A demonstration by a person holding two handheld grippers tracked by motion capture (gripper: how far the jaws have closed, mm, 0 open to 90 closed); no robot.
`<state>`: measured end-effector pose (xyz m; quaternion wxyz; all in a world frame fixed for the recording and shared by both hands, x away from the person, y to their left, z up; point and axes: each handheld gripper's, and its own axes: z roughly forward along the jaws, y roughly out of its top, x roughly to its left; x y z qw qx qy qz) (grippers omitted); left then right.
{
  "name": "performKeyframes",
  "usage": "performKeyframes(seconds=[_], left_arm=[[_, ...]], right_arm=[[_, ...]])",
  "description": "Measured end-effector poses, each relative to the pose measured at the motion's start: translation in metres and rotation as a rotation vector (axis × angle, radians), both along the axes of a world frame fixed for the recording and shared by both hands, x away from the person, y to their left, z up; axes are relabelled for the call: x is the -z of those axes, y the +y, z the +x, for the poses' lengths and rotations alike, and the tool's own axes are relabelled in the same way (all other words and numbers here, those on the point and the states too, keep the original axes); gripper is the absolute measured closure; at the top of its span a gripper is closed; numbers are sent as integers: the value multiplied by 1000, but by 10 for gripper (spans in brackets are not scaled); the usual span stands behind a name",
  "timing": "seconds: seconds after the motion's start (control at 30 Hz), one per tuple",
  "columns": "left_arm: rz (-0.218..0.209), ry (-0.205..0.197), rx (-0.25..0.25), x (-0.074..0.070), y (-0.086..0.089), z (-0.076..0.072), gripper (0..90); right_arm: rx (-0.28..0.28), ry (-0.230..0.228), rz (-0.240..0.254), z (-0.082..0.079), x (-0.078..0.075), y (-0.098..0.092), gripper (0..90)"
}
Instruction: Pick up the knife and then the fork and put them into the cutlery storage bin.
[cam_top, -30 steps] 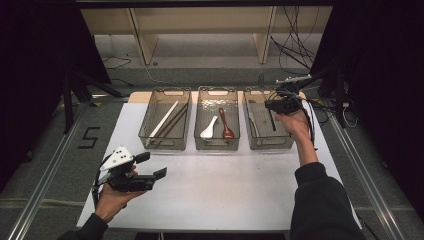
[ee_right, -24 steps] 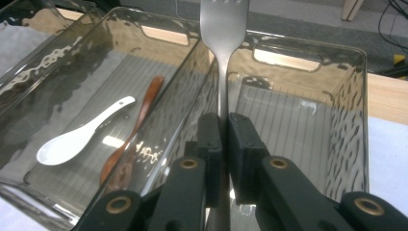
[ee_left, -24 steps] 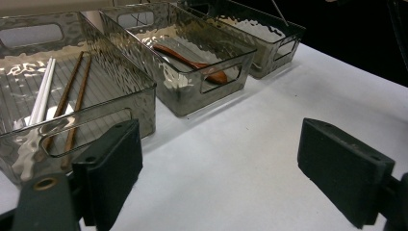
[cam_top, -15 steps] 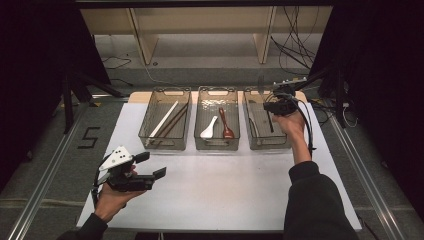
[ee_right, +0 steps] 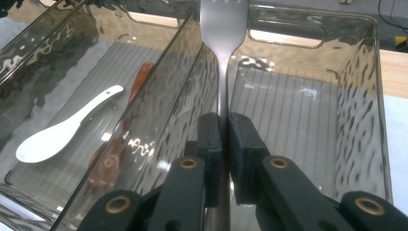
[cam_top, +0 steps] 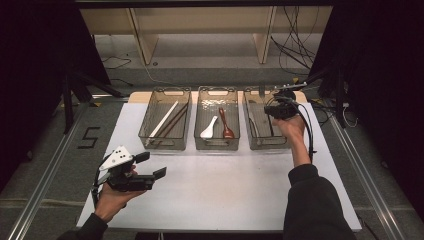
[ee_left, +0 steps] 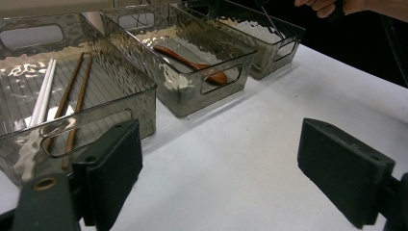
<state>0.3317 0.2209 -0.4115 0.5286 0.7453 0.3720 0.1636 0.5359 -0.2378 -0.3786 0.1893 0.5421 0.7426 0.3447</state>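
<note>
My right gripper (ee_right: 223, 120) is shut on the handle of a metal fork (ee_right: 222, 57), whose tines point away over the right clear bin (ee_right: 365, 86). In the high view that gripper (cam_top: 272, 107) hovers above the right bin (cam_top: 252, 140), held by a hand in a dark sleeve. My left gripper (cam_top: 152, 165) rests open above the table's front left, nothing between its pads (ee_left: 113, 168). The left bin (cam_top: 150, 135) holds white chopsticks (ee_left: 43, 96) and brown chopsticks (ee_left: 77, 101). The middle bin (cam_top: 200, 145) holds a white spoon (ee_right: 62, 132) and a brown wooden spoon (ee_left: 192, 60).
The three bins stand in a row at the far side of the white table (cam_top: 225, 190). Cables (cam_top: 300, 50) lie on the floor behind the table at the right. Metal rails (cam_top: 45, 185) run along both sides.
The right gripper with the fork has shifted slightly left and toward me over the right bin. The left gripper has stayed put.
</note>
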Motion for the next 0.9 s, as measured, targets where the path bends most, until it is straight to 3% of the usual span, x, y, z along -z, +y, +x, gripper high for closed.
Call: performKeyframes(seconds=[0.2,0.33,0.67,0.9], left_arm=[[-3,0,-1,0,0,0,152],[-3,0,-1,0,0,0,152],[-2,1,-2,0,0,0,152],[0,2,-1,0,-1,0,152]], right_arm=[[12,31,10,1,4,0,827],[13,53,15,2,5,-1,742],[-26,38,30,-6,-2,-1,606],[-69,16,77,-22,-6,1,475]])
